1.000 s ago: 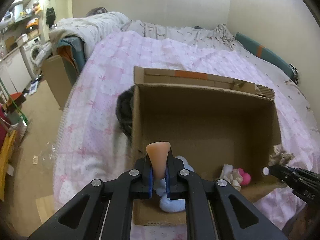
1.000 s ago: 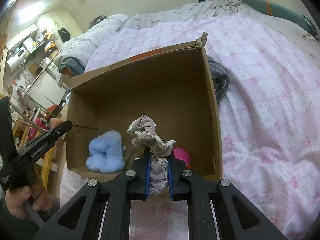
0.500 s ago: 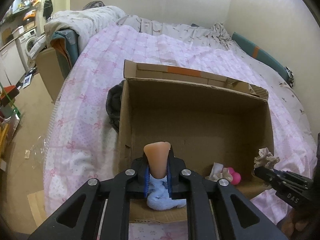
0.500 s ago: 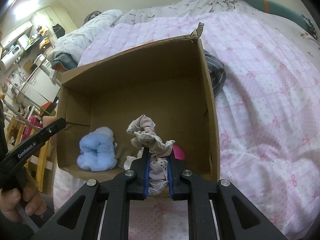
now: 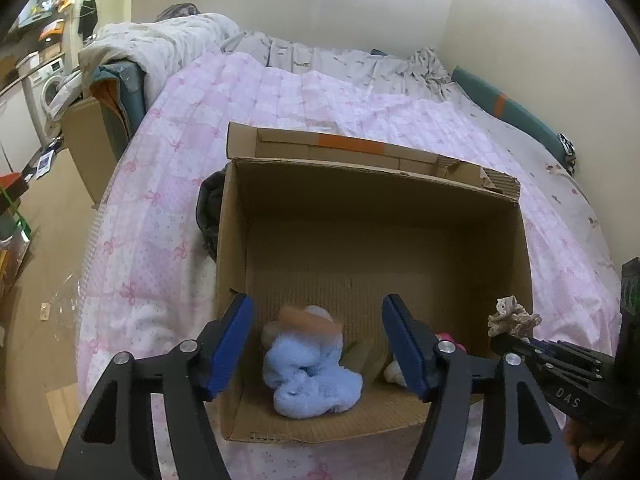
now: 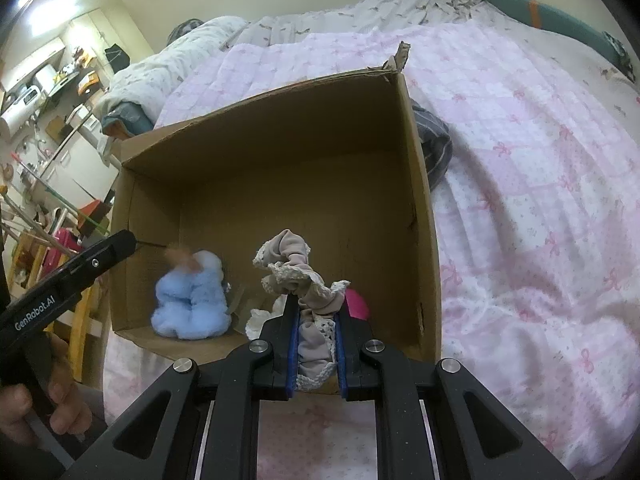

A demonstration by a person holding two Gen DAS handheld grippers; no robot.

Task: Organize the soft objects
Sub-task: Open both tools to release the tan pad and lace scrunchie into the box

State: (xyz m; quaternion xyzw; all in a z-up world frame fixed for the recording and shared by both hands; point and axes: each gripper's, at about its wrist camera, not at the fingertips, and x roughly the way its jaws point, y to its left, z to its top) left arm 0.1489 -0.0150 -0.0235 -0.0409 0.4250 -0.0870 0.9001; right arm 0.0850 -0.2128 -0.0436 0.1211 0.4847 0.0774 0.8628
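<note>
Peach soft object (image 5: 309, 320) blurs above blue plush (image 5: 312, 380), between spread left tongs (image 5: 318, 346).

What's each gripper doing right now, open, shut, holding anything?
Left gripper: open, holding nothing; a blurred peach object sits below on the blue plush.
Right gripper: shut on the lace-trimmed beige cloth.

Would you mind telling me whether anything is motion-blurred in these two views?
Left wrist view: the peach object above the blue plush is smeared; the cardboard box is sharp. Right wrist view: the same object is blurred; the lace-trimmed cloth is crisp.
</note>
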